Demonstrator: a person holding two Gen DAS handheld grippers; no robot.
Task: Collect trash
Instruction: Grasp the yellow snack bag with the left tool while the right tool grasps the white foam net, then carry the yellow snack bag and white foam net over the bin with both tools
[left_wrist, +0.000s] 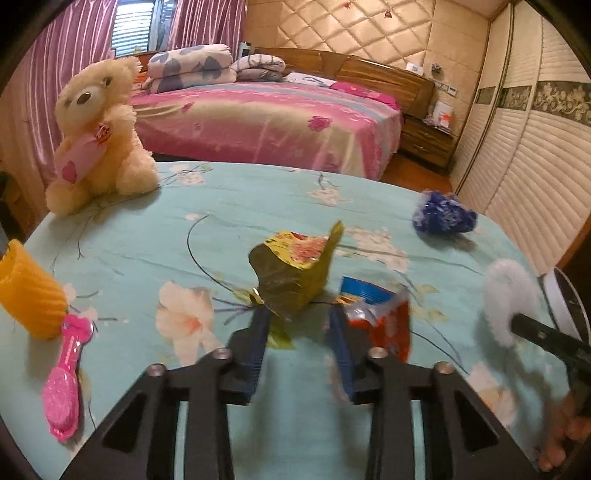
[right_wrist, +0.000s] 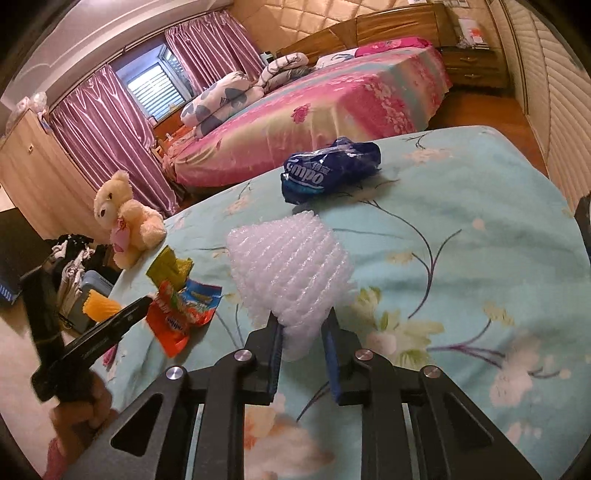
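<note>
On the teal flowered bedsheet (left_wrist: 122, 236) lie a crumpled yellow-green wrapper (left_wrist: 291, 273), an orange and blue snack wrapper (left_wrist: 384, 325) and a dark blue packet (left_wrist: 443, 214). My left gripper (left_wrist: 299, 317) stands open; its left tip touches the yellow-green wrapper's lower corner, the orange wrapper sits just behind its right finger, and bare sheet shows between the pads. My right gripper (right_wrist: 301, 326) is shut on the lower end of a white bubble-wrap piece (right_wrist: 291, 266), held above the sheet. The blue packet (right_wrist: 332, 170) lies beyond it. The left gripper (right_wrist: 142, 304) shows blurred beside the orange wrapper (right_wrist: 177, 317).
A cream teddy bear (left_wrist: 99, 133) sits at the far left corner. An orange ribbed cup (left_wrist: 29, 291) and a pink hairbrush (left_wrist: 64, 380) lie at the left. A white round rim (left_wrist: 565, 306) shows past the sheet's right edge. A pink bed (left_wrist: 258, 122) and louvred wardrobe (left_wrist: 535, 166) stand beyond.
</note>
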